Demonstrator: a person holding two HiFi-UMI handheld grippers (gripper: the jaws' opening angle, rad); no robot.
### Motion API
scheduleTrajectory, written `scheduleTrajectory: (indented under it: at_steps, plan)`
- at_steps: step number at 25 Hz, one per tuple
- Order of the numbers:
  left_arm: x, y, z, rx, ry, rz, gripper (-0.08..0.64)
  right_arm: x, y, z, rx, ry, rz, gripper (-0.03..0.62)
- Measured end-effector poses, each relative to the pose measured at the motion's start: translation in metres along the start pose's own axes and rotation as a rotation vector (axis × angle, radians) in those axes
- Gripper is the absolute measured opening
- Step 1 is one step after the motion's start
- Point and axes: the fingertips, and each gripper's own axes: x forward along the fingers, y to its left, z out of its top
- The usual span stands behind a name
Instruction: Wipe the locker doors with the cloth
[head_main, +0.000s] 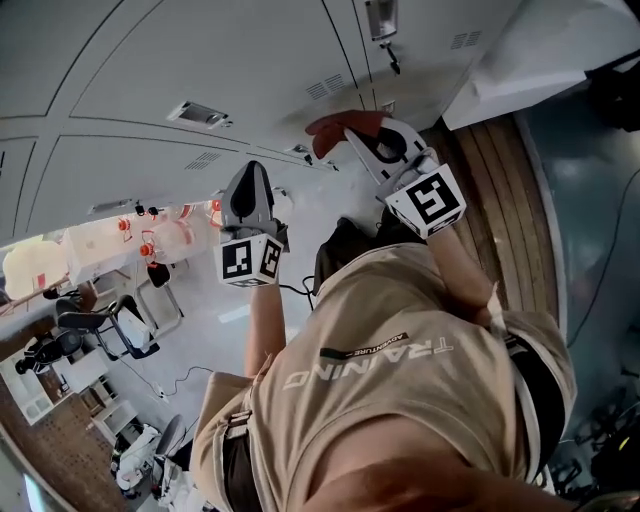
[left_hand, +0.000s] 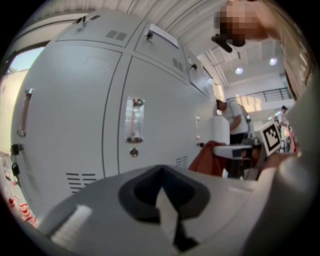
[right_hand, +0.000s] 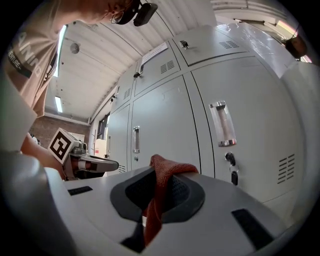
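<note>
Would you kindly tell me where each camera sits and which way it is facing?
Head view: on the person's head, looking steeply down at the locker doors; shows the shirt, left gripper and right gripper.
Left gripper view: rides the left gripper, looking along its shut, empty jaws at the doors; right gripper at right.
Right gripper view: rides the right gripper, looking along jaws shut on the cloth at the doors; shirt top left.
Shared: each gripper view shows the other gripper.
</note>
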Motion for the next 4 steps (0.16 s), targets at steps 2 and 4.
scheduleTrajectory:
  at_steps: [2, 4]
  plan:
    - [0.007, -0.005, -0.002, 0.001, 0.005, -0.014, 0.005, 0.001, -0.006, -0.008, 0.018, 0.008, -0.004, 0.028]
    - [0.014, -0.011, -0.004, 0.006, 0.008, -0.032, 0.005, 0.002, -0.010, -0.015, 0.029, 0.015, -0.007, 0.028]
